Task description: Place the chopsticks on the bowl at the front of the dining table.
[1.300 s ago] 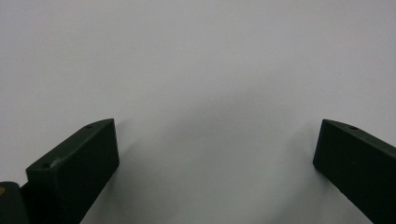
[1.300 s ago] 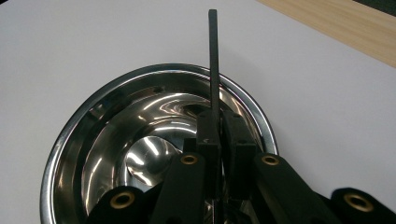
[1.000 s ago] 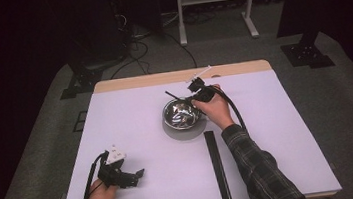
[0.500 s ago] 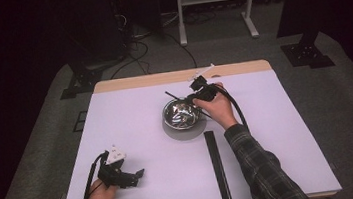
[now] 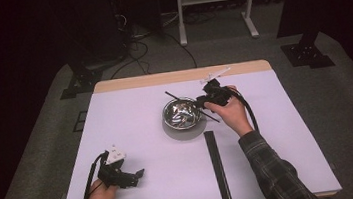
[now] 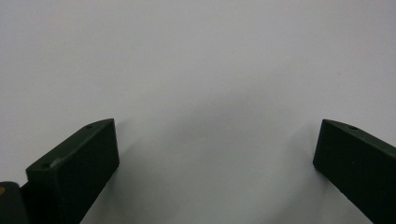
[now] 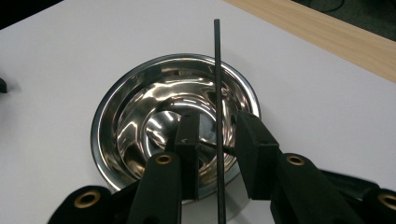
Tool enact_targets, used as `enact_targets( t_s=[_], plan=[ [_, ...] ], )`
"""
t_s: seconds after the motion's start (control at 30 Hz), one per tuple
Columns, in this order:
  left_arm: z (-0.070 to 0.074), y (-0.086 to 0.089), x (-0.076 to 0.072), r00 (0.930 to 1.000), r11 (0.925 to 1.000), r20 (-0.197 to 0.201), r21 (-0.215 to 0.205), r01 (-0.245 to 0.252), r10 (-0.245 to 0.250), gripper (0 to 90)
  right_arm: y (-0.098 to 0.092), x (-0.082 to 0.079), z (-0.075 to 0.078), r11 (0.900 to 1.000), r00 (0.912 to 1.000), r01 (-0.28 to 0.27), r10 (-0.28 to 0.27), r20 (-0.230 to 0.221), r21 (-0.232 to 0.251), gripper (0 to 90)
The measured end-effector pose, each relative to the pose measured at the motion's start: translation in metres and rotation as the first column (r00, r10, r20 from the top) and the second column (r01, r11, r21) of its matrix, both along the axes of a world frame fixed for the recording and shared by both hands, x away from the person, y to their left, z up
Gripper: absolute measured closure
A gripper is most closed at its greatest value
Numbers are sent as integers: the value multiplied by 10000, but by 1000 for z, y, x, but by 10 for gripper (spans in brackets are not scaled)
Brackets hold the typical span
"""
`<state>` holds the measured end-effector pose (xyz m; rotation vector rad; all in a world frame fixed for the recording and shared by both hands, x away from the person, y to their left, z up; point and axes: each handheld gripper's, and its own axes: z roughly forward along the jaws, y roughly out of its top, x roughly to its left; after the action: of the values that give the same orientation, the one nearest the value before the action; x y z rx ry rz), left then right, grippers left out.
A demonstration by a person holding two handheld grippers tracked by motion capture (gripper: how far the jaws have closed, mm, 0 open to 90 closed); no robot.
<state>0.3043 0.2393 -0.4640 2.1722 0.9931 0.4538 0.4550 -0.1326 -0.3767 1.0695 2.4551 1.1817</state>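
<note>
My right hand-held gripper sits part-open around a thin black rod across the steel bowl; from above, my left hand-held gripper rests wide on the table.

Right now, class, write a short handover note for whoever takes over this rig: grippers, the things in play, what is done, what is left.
Left gripper: open, holding nothing, low at the table's near left.
Right gripper: over the steel bowl, jaws apart with the thin black rod running between them, not clamped.
Black strip: flat on the table, nearer the person than the bowl.
Done: jaws placed either side of the rod.
Left: probably close on the rod and lift it.
</note>
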Motion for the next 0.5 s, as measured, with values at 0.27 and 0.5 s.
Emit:
enact_targets(
  t_s=[0.27,0.5],
  plan=[
    [0,0,0,10000,10000,-17,8,2,-2,0,-21,-20,0,9995,9999,-107,106,63,302,636],
    [0,0,0,10000,10000,-14,38,17,-17,0,-37,-32,5,9989,9998,-38,30,178,466,580]
  ],
)
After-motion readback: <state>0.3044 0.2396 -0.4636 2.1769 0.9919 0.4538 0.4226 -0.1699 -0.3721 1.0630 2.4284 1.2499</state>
